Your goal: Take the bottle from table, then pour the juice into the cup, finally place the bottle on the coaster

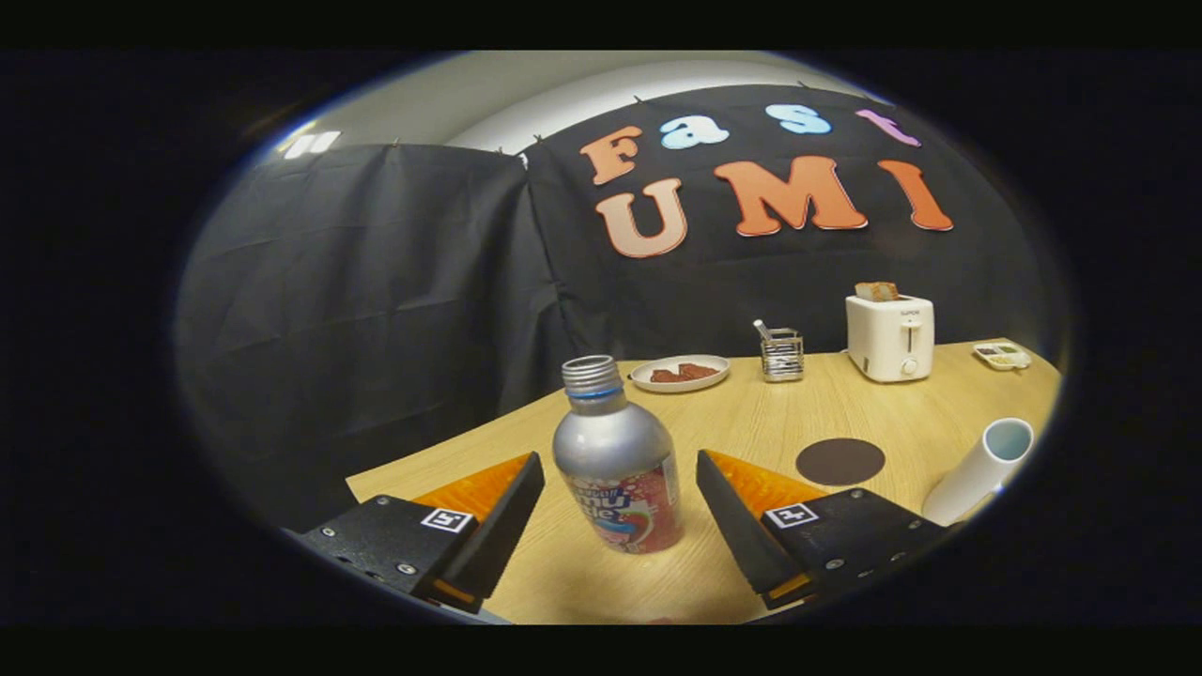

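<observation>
A silver aluminium bottle point(617, 457) with a red label and no cap stands upright on the wooden table point(845, 413). It sits between the two fingers of my gripper point(620, 479), which is open with a gap on each side of the bottle. A dark round coaster point(839, 461) lies flat just beyond the right finger. To the right of the coaster stands a tall white cup point(979, 469) with a pale blue inside.
Along the table's far side are a plate of brown food point(680, 373), a small wire holder point(781, 354), a white toaster point(889, 336) with toast in it, and a small tray point(1002, 355). The table's edge runs close behind the left finger.
</observation>
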### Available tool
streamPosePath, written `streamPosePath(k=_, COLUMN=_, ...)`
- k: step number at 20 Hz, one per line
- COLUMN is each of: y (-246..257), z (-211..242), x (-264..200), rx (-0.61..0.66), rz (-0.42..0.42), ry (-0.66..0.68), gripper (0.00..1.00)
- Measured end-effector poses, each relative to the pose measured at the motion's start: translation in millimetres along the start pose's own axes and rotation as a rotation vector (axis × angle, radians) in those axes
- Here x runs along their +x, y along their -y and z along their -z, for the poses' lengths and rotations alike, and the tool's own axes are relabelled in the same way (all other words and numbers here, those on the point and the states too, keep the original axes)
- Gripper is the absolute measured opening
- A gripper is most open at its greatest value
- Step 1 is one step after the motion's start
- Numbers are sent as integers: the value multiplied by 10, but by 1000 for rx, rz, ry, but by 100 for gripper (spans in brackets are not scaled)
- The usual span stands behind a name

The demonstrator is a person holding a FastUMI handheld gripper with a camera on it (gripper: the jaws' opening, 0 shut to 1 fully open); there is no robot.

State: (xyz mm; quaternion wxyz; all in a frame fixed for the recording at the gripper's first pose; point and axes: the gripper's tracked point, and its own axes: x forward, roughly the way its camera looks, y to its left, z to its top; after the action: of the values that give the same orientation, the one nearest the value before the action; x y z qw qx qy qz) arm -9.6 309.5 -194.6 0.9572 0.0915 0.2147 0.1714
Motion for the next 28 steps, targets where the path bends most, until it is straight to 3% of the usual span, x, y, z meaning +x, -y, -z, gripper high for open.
streamPosePath(k=11, y=24, z=205, x=261, rx=-46, rz=65, ry=-80, gripper=81)
streamPosePath(k=20, y=279, z=-221, x=-10, rx=54, rz=106, ry=27, gripper=77)
streamPosePath(k=28, y=636, z=-376, x=-373, rx=219, rz=136, ry=57, gripper=77)
